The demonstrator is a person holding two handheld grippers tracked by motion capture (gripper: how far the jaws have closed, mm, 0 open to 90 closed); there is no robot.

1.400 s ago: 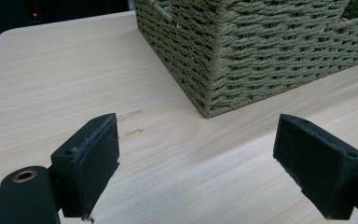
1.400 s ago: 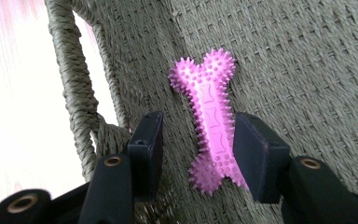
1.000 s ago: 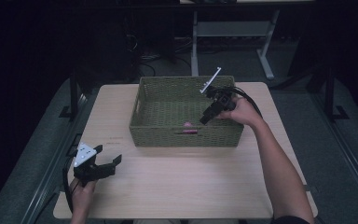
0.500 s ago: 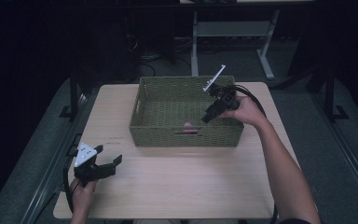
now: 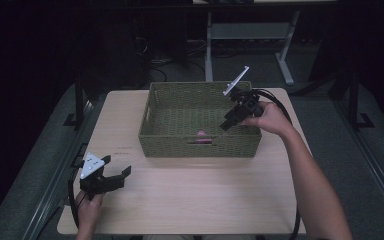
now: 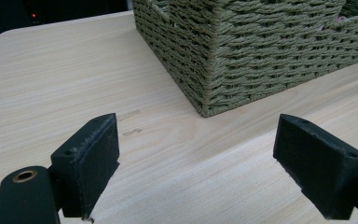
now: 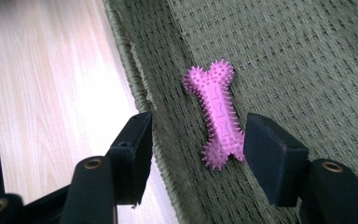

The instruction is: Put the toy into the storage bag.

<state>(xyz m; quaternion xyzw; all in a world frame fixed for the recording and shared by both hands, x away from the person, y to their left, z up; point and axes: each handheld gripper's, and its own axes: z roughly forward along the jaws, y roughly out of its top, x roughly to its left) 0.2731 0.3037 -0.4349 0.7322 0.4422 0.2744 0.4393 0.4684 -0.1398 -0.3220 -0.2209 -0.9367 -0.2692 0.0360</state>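
Observation:
A pink spiky toy bone (image 7: 217, 113) lies on the floor of the green woven basket (image 5: 165, 142), close to its front wall; from the high view the bone (image 5: 201, 135) is a small pink spot. My right gripper (image 5: 226, 125) hovers over the basket's right part, pointing down at the bone. Its jaws have just been opening, and they stand apart above the bone without touching it (image 7: 196, 156). My left gripper (image 5: 116, 175) rests wide open near the table's front left corner with nothing between its jaws (image 6: 196, 163).
The basket's near corner (image 6: 209, 93) stands a short way ahead of the left gripper. The light wooden table (image 5: 205, 200) stretches in front of the basket. Dark floor and a metal table frame (image 5: 245, 35) lie beyond the far edge.
The right gripper has risen a little out of the basket and its jaws have spread. The pink bone stays on the basket floor. The left gripper has kept still.

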